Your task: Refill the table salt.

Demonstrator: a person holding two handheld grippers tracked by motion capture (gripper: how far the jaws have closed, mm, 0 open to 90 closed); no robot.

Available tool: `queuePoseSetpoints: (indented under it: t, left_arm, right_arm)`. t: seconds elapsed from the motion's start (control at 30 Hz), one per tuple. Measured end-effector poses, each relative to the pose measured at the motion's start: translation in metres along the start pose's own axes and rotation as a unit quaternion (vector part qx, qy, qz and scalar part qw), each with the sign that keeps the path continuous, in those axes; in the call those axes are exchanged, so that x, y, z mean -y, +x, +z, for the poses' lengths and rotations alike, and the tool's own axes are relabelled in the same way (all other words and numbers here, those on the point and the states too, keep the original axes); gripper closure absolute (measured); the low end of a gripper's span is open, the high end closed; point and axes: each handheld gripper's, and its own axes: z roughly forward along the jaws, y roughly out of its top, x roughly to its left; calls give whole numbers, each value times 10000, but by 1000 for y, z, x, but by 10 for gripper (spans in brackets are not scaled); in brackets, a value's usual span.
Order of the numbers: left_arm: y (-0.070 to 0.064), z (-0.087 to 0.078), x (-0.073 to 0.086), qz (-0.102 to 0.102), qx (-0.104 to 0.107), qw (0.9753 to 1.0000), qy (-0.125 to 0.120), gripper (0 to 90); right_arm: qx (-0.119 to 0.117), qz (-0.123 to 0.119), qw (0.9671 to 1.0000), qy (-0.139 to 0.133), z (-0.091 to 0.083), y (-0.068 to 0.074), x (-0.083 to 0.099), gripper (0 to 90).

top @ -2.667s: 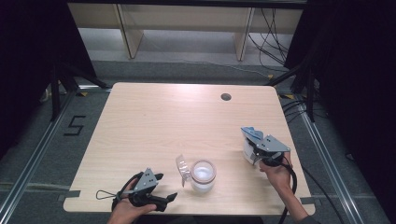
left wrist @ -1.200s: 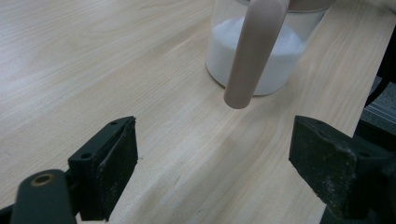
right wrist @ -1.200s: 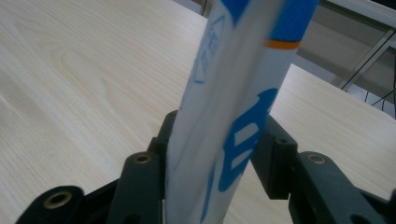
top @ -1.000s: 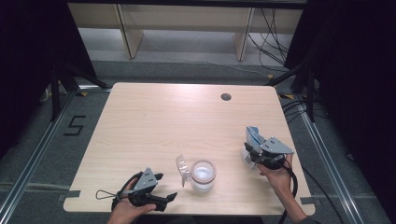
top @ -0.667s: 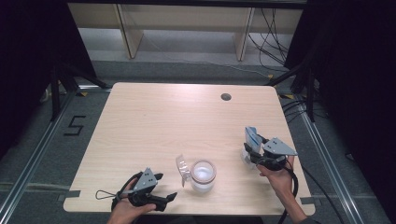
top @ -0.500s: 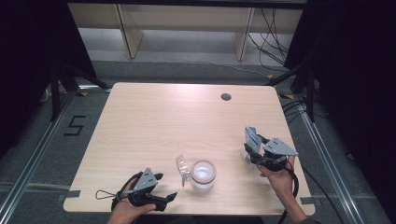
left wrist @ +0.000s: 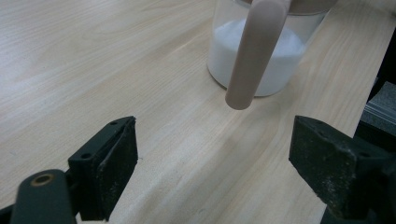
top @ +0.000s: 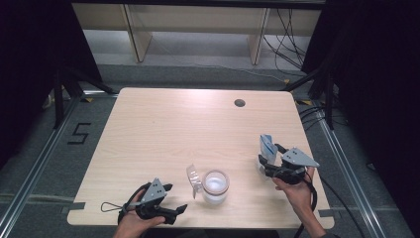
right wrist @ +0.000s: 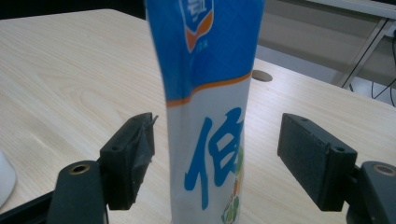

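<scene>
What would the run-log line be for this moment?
left tongs: open, facing jar | right tongs: open around upright blue-white packet | jar: holds white powder

Packet (right wrist: 210, 93): in the right gripper view we lose its top and bottom at the picture's edges; its print is cut, so we cannot read it whole.
Jar (left wrist: 266, 56): in the left gripper view its rim runs off the top edge.
Clear lid (top: 194, 178): too small in the high view for us to tell its shape.
Person's forearms: cut off by the bottom edge.
</scene>
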Motion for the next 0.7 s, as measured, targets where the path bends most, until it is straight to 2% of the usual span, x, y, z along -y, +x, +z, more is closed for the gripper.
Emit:
queuePoseSetpoints:
  t: [0.03, 0.07, 0.1, 0.13, 0.27, 0.3, 0.33, 0.37, 0.43, 0.47, 0.57, 0.7]
  left_arm:
    - [0, 1, 0, -35, 10, 10000, -71, 152]
    - [-1, 0, 0, -34, -1, 10000, -28, 152]
    - [-1, 0, 0, -34, -1, 10000, -28, 152]
    - [0, 0, 0, -20, 1, 10000, -22, 152]
    - [0, 0, 0, -2, -1, 10000, -43, 152]
    - [0, 0, 0, -4, -5, 10000, -43, 152]
    - [0, 1, 1, -36, -4, 10000, -71, 152]
    - [0, 1, 1, -36, -4, 10000, -71, 152]
    - [0, 0, 1, -38, -17, 10000, -57, 152]
    - [0, 0, 1, -18, -21, 10000, -53, 152]
    - [1, 0, 0, 12, 3, 10000, -43, 152]
    - [0, 1, 1, -28, 2, 10000, -69, 152]
  right_arm:
    - [20, -46, 10000, -67, 0, -1, 0, 274]
    - [24, -11, 9999, -123, -2, -1, -1, 273]
    - [24, -11, 9999, -123, -2, -1, -1, 273]
    - [8, 115, 9999, -51, -6, 0, -1, 268]
    - [-47, 136, 9998, -114, -10, 0, 1, 267]
    - [13, 130, 9999, -101, -12, 0, 1, 266]
    - [21, 286, 9996, -43, -17, 3, 2, 266]
    - [-72, 192, 9998, -86, -17, 0, 2, 265]
    - [6, 171, 9998, -45, -20, 0, 3, 263]
    - [16, 265, 9996, -22, -23, 1, 3, 260]
    - [6, 218, 9997, -71, -28, 0, 5, 258]
    - [-122, 287, 9995, -4, -36, 4, 7, 255]
